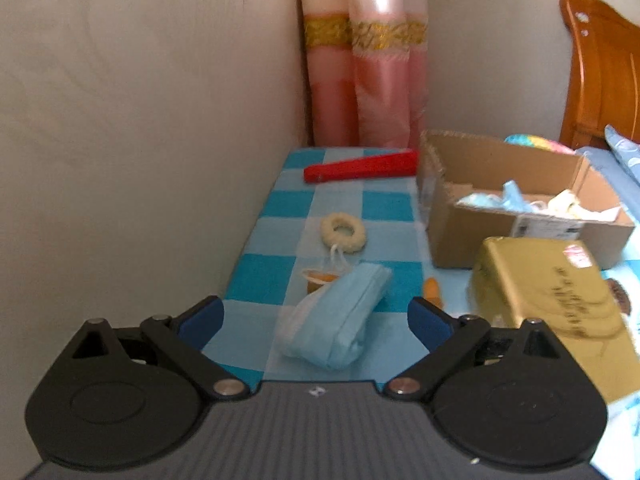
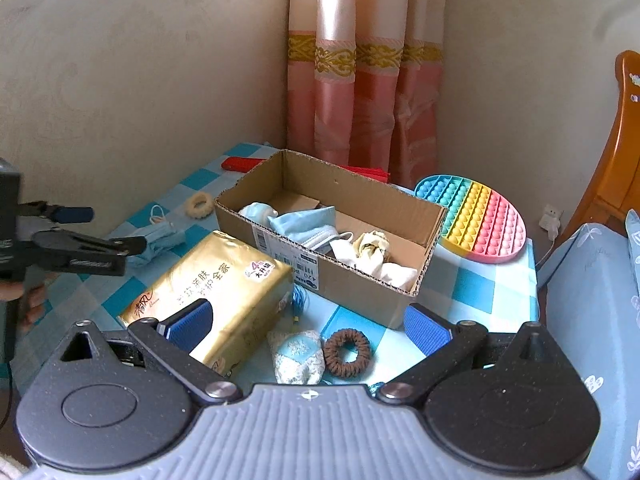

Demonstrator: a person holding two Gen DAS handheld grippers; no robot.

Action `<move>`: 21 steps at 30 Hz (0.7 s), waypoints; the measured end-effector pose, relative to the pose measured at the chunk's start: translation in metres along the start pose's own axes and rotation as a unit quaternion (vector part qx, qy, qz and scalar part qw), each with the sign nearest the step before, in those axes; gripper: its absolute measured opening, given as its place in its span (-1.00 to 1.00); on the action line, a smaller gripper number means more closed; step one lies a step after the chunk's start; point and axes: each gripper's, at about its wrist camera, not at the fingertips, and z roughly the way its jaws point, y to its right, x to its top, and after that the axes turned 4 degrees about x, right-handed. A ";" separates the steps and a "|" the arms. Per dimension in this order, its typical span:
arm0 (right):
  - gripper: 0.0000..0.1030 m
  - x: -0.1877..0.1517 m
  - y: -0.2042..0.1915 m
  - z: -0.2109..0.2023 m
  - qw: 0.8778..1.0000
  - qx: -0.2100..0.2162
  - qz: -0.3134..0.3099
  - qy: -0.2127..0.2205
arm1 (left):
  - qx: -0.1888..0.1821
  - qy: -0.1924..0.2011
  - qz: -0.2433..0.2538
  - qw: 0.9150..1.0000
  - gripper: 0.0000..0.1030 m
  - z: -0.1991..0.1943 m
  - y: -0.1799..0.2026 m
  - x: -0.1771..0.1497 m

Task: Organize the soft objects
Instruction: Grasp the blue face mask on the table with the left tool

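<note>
A folded light-blue face mask [image 1: 338,320] lies on the blue checked tablecloth [image 1: 384,206], between the fingers of my open, empty left gripper [image 1: 316,318]. A cream scrunchie [image 1: 343,232] lies beyond it. The cardboard box [image 2: 360,280] holds masks and crumpled soft items. My right gripper [image 2: 306,326] is open and empty above a brown scrunchie [image 2: 346,353] and a small blue-white fabric pouch [image 2: 298,356]. The left gripper [image 2: 80,236] shows at the left of the right wrist view, over the mask [image 2: 160,240].
A gold tissue pack [image 2: 212,296] lies left of the box. A red flat object [image 1: 360,166] lies at the table's far end. A rainbow pop-it toy [image 2: 476,220] leans behind the box. Walls and a pink curtain [image 2: 360,92] close the corner. A wooden headboard [image 1: 600,72] stands right.
</note>
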 end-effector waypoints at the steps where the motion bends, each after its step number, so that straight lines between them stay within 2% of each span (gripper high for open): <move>1: 1.00 0.000 0.001 0.000 1.000 0.001 0.001 0.000 | -0.008 -0.010 0.000 1.000 0.84 0.006 -0.001 0.000; 4: 1.00 -0.001 0.003 0.000 1.000 0.003 -0.001 0.000 | -0.023 -0.024 -0.003 0.999 0.68 0.016 -0.001 -0.002; 7: 1.00 -0.002 0.001 0.001 1.000 0.003 -0.004 0.000 | -0.020 -0.028 0.003 0.999 0.50 0.021 0.002 -0.004; 9: 1.00 -0.002 0.001 0.001 1.000 0.007 -0.004 0.000 | -0.022 -0.029 0.004 0.999 0.49 0.024 0.003 -0.004; 12: 1.00 -0.002 0.000 0.003 1.000 0.010 -0.006 -0.002 | -0.023 -0.035 0.007 0.999 0.25 0.029 0.004 -0.003; 15: 1.00 -0.001 -0.003 0.005 1.000 0.014 -0.008 -0.004 | -0.025 -0.038 0.006 0.999 0.08 0.030 0.004 -0.004; 16: 1.00 -0.001 -0.004 0.005 1.000 0.016 -0.008 -0.005 | -0.027 -0.038 0.006 0.999 -0.05 0.030 0.004 -0.005; 17: 1.00 0.000 -0.005 0.005 1.000 0.017 -0.010 -0.005 | -0.031 -0.041 0.006 0.999 -0.11 0.030 0.004 -0.005; 21: 1.00 0.004 -0.009 0.008 1.000 0.022 -0.015 -0.006 | -0.035 -0.042 0.005 0.998 -0.23 0.026 0.005 -0.008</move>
